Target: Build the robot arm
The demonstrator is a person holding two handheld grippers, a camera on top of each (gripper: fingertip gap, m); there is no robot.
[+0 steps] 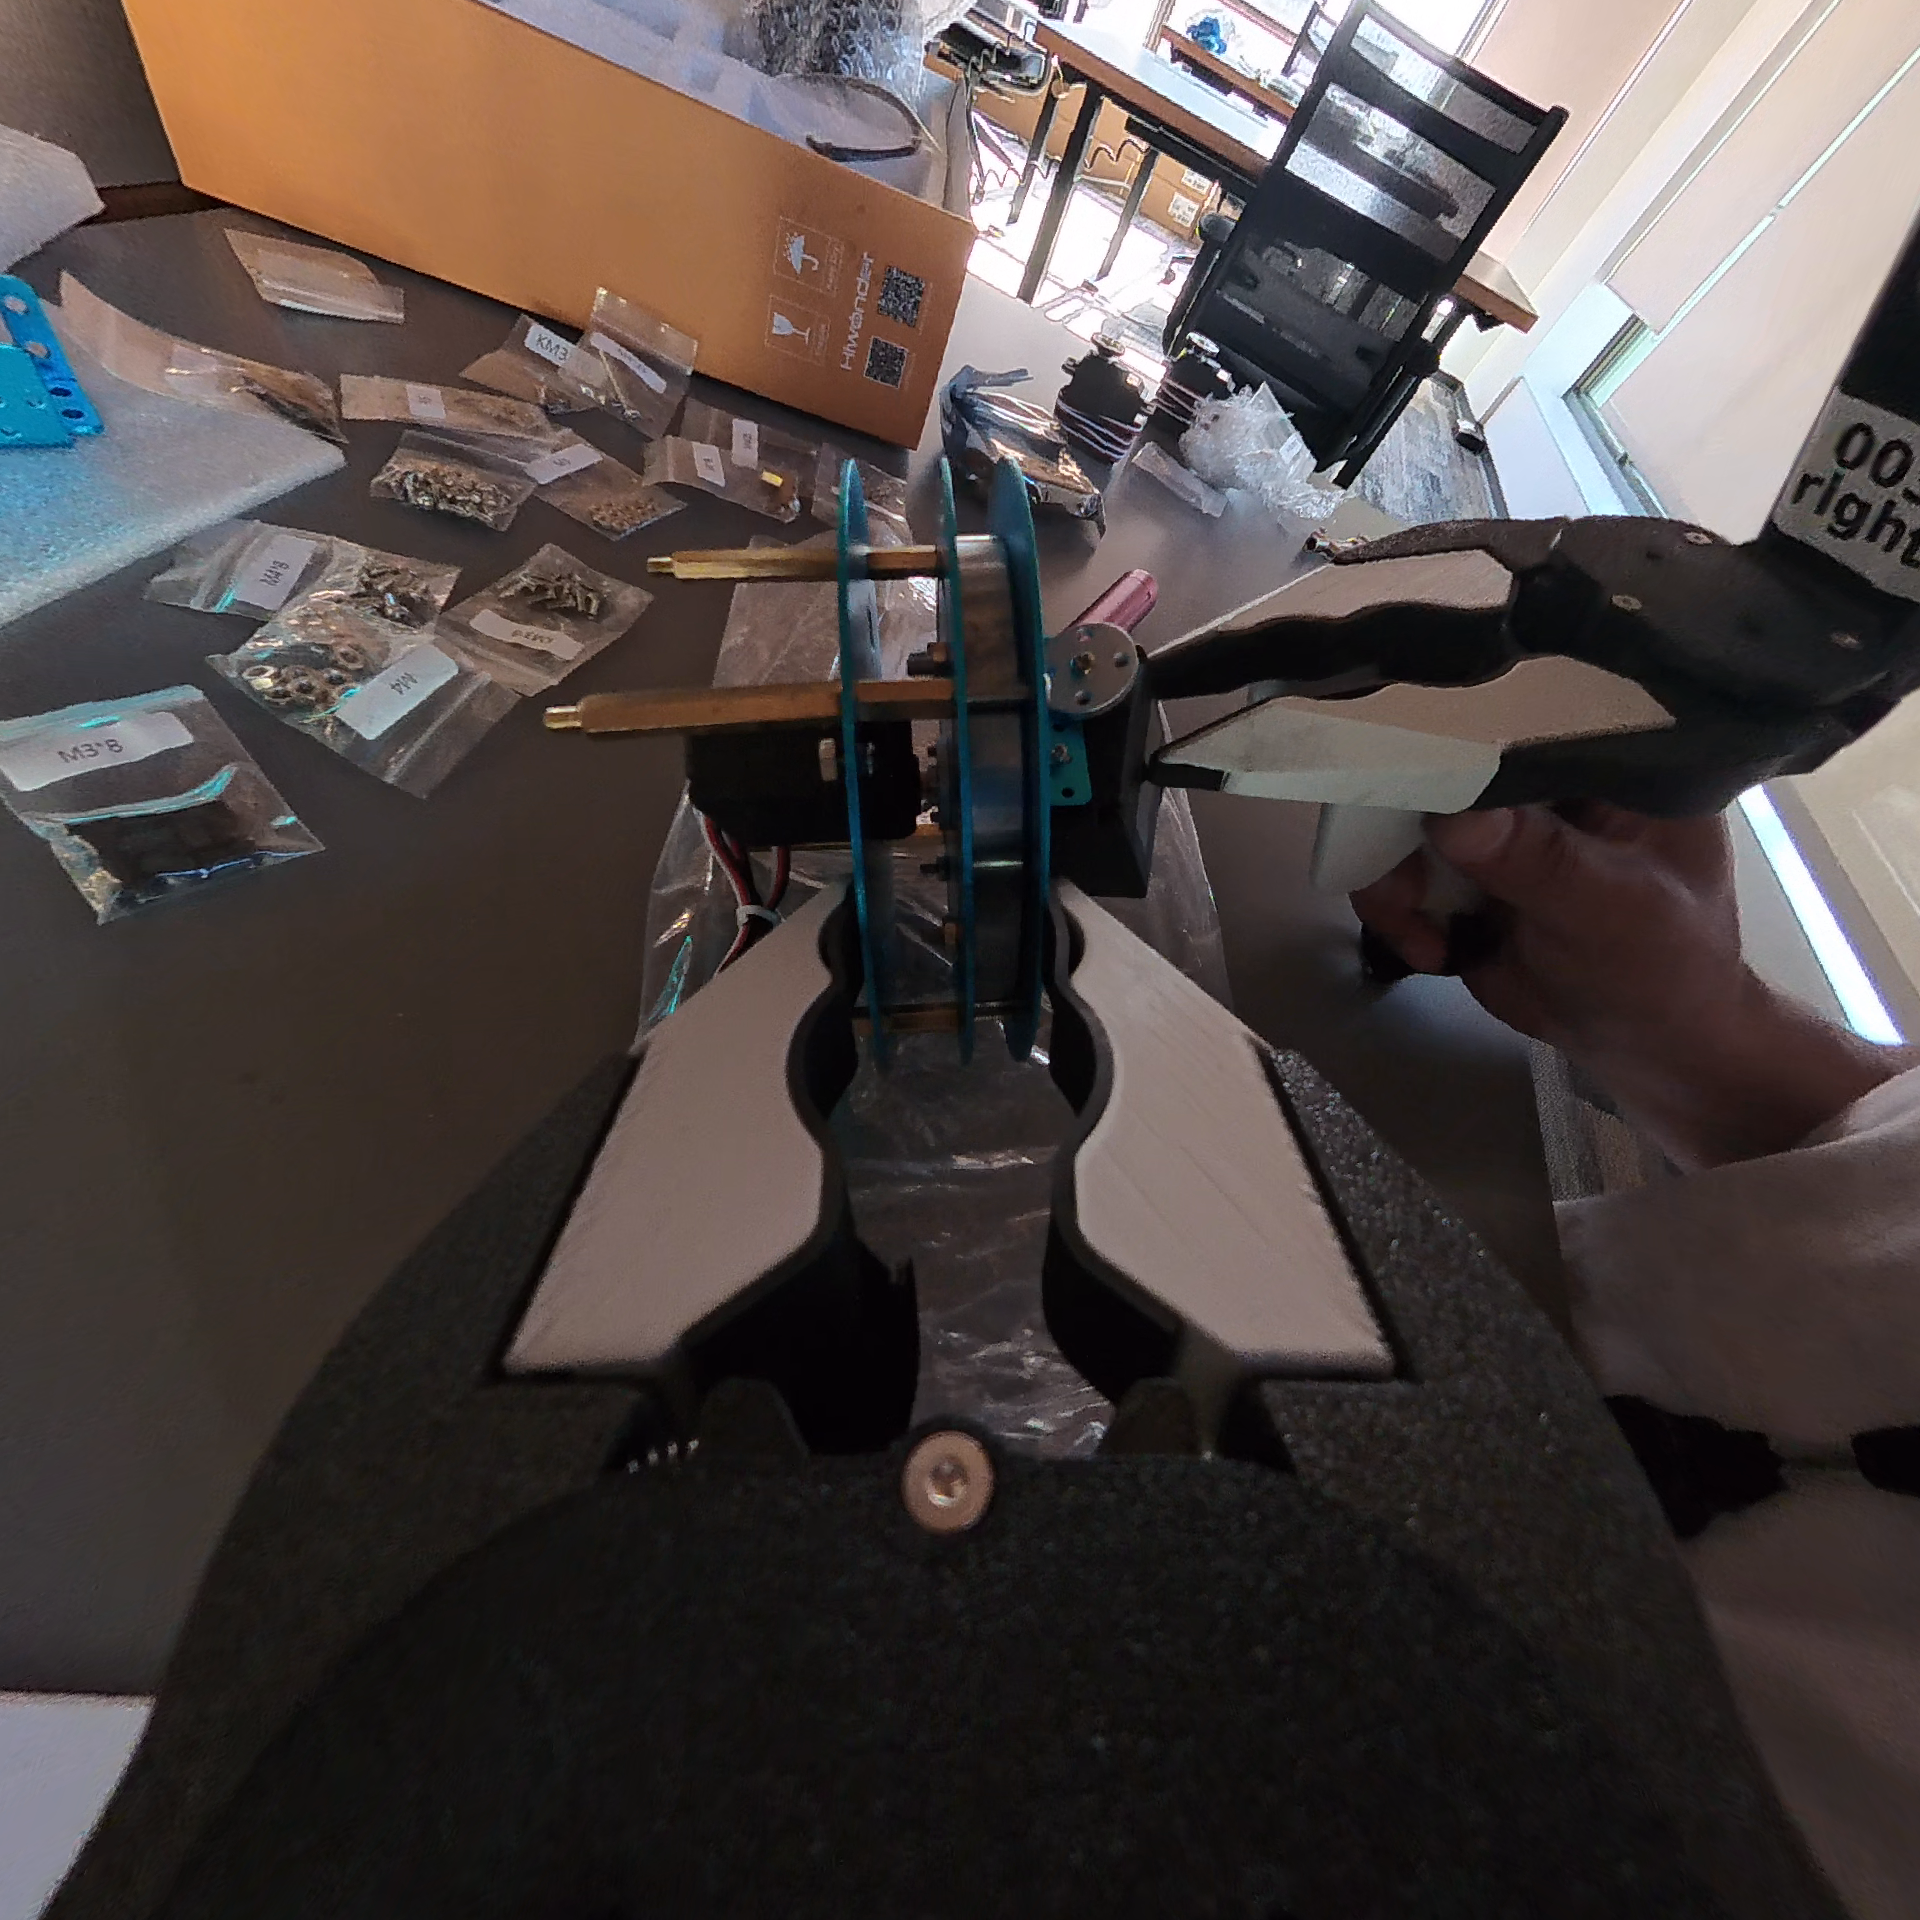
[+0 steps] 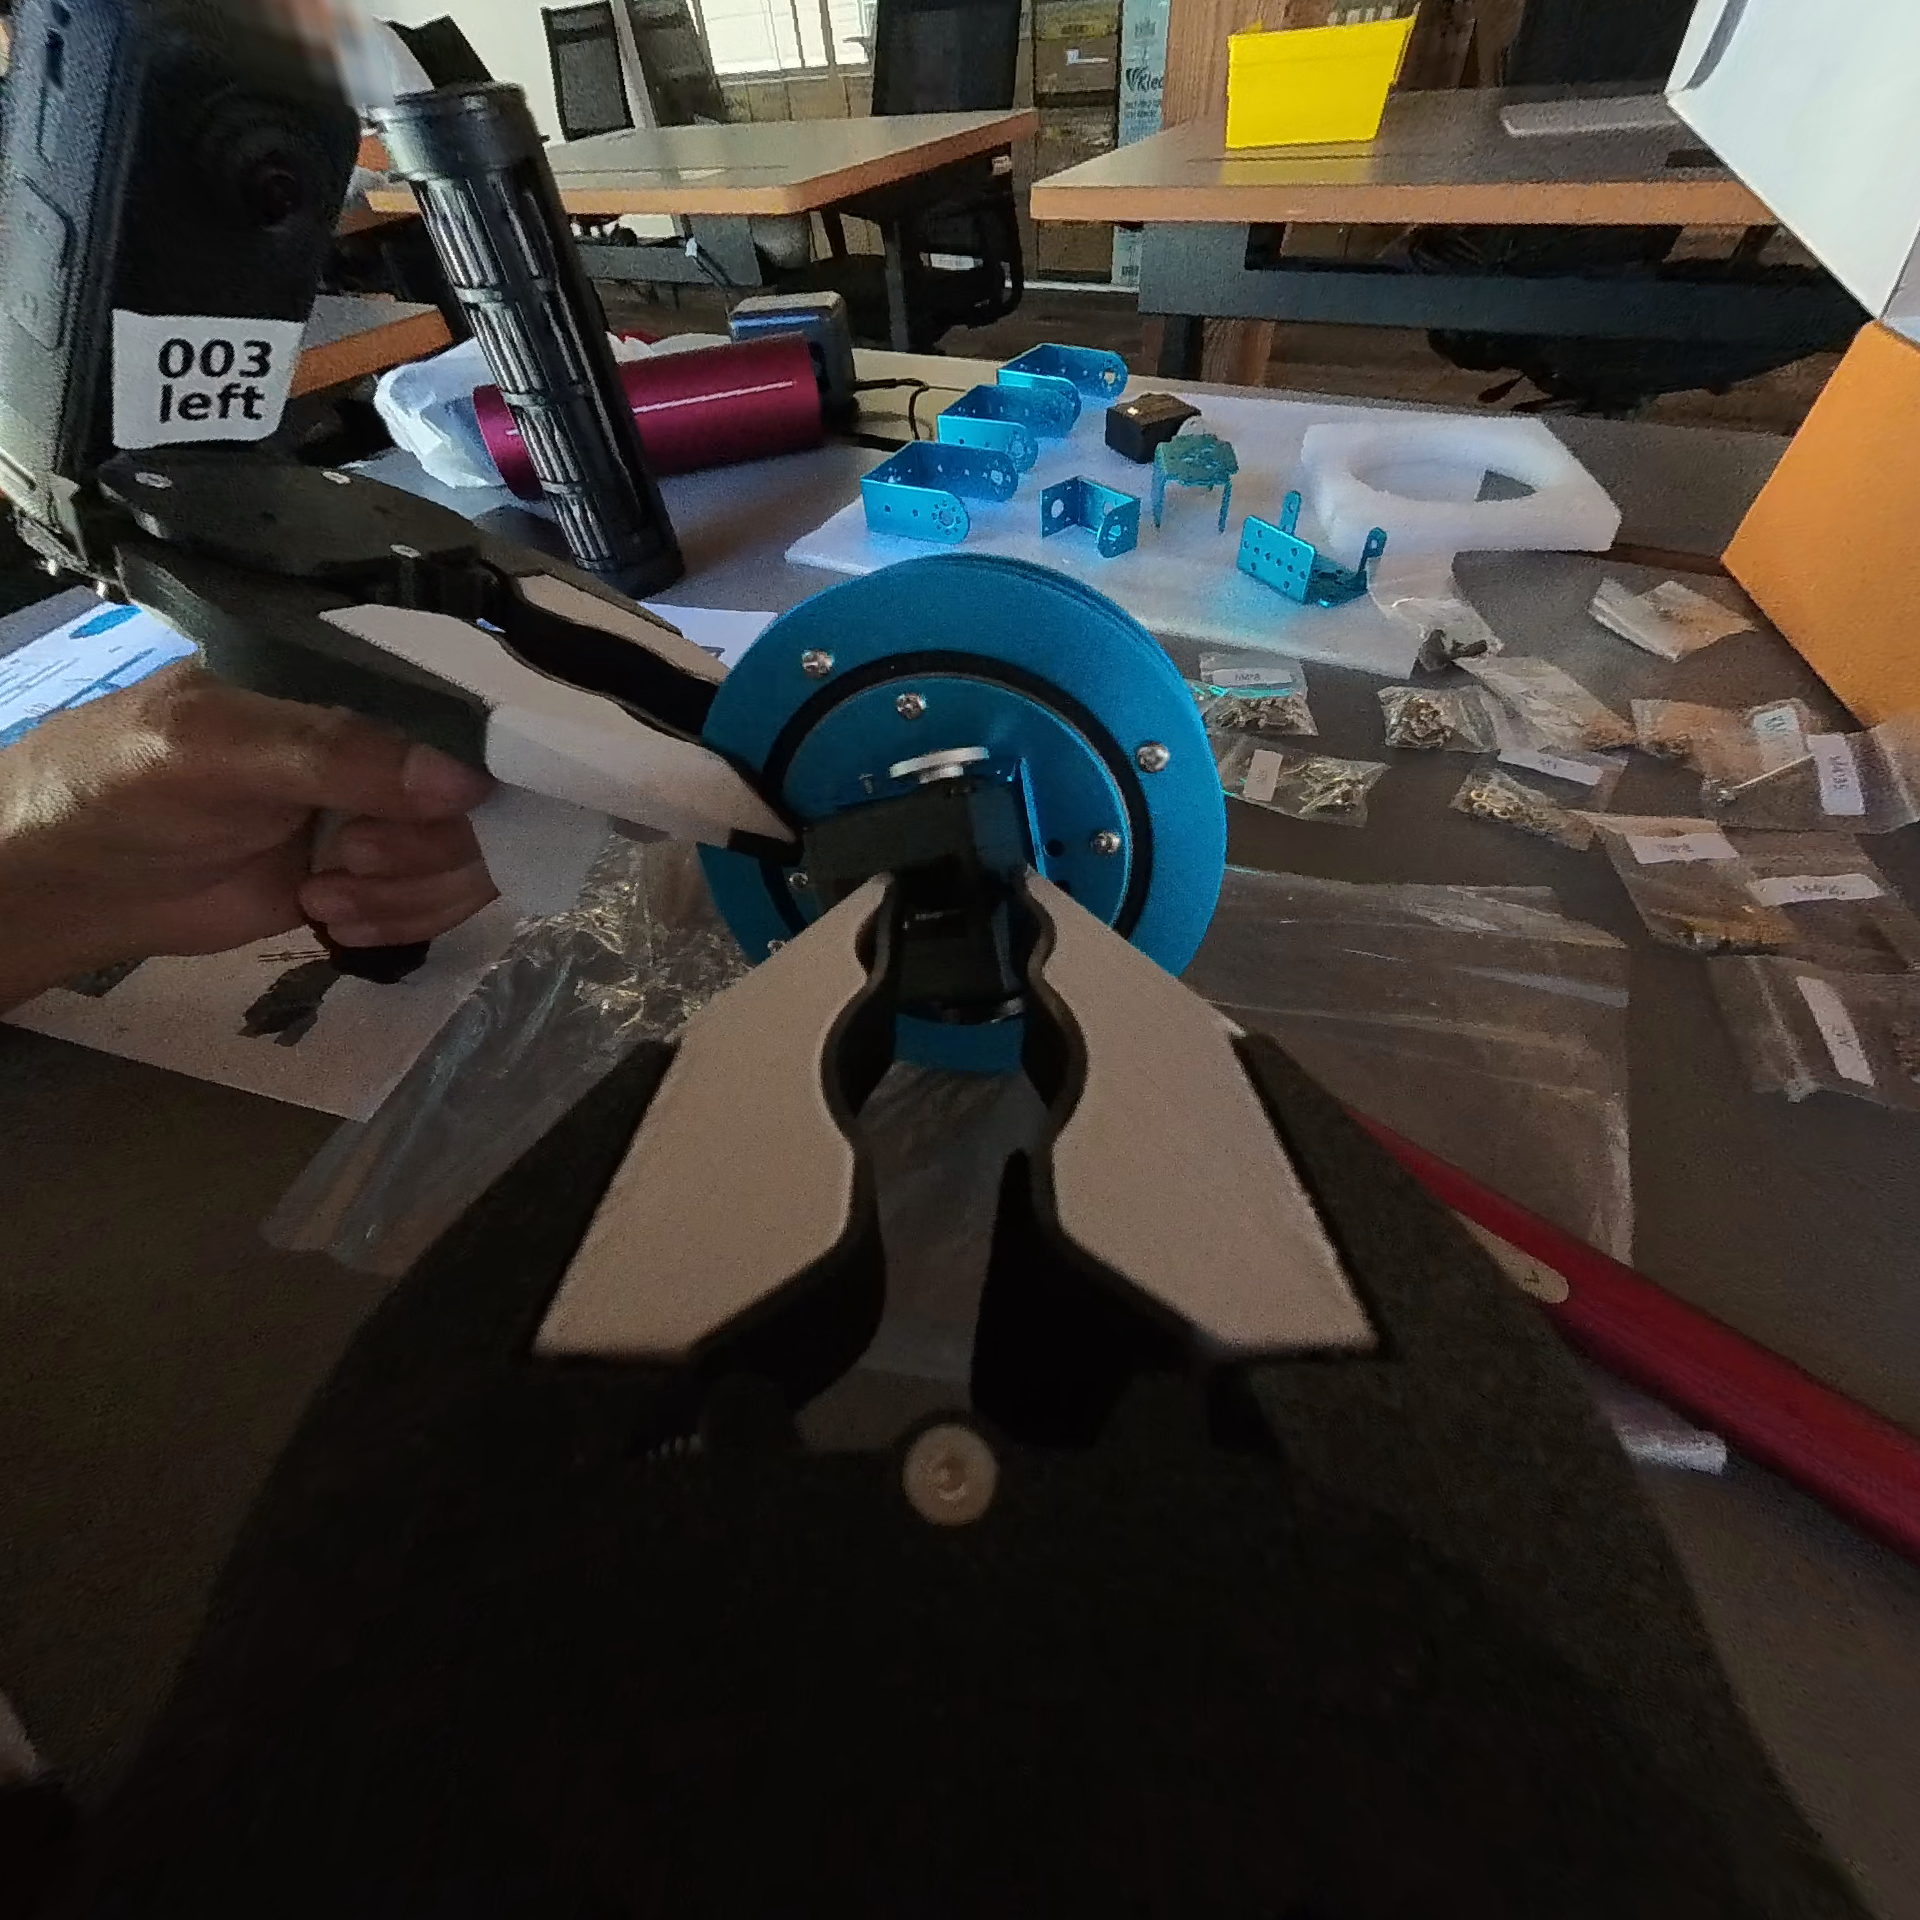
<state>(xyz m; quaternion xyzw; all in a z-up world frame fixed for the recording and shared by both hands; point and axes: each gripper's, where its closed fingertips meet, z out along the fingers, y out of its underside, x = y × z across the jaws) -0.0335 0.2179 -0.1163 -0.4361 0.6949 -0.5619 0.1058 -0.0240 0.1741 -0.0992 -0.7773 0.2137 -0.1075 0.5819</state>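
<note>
Left gripper (image 1: 951,935) clamps the rims of the blue discs (image 1: 1006,665), holding them above the table's (image 1: 312,1039) middle; right gripper (image 2: 956,894) pinches the black motor block (image 2: 925,831) on their face. Steady, level grips seem wise.

Dark table (image 1: 260,1143) w/ hardware bags (image 1: 384,707), box (image 1: 520,177).

There are two claws: the left claw (image 1: 951,940) and the right claw (image 2: 956,894). One round blue wheel part (image 2: 1164,717) sits between them. Three thin blue discs (image 1: 860,644) show from the side, with two long brass posts (image 1: 717,715). Six small blue metal brackets (image 2: 930,488) lie on one white foam sheet (image 2: 1164,613). One orange box (image 1: 499,177) stands on the table (image 1: 260,1143).
</note>
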